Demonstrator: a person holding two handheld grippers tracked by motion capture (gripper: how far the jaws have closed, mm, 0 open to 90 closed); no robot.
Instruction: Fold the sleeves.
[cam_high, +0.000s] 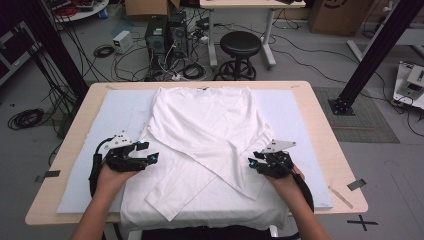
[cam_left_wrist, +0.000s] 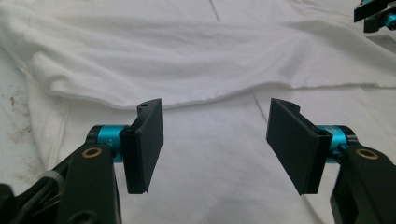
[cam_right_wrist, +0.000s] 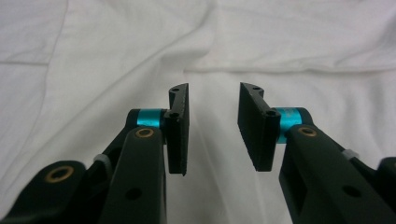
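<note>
A white long-sleeved shirt (cam_high: 205, 130) lies flat on a pale mat, collar at the far end, with both sleeves folded across its body and crossing near the hem. My left gripper (cam_high: 151, 154) rests at the shirt's left edge, pointing right. In the left gripper view this gripper (cam_left_wrist: 217, 140) is open over the cloth (cam_left_wrist: 201, 56), with nothing between its pads. My right gripper (cam_high: 253, 164) sits at the shirt's right edge beside the folded sleeve, pointing left. In the right gripper view it (cam_right_wrist: 212, 128) stands open with a narrower gap above smooth white fabric (cam_right_wrist: 140, 56), gripping nothing.
The pale mat (cam_high: 120, 107) covers most of the wooden table (cam_high: 325, 145). Behind the table's far edge stand a black stool (cam_high: 240, 47), computer cases and tangled cables on the floor. A black frame post (cam_high: 370, 55) rises at the right.
</note>
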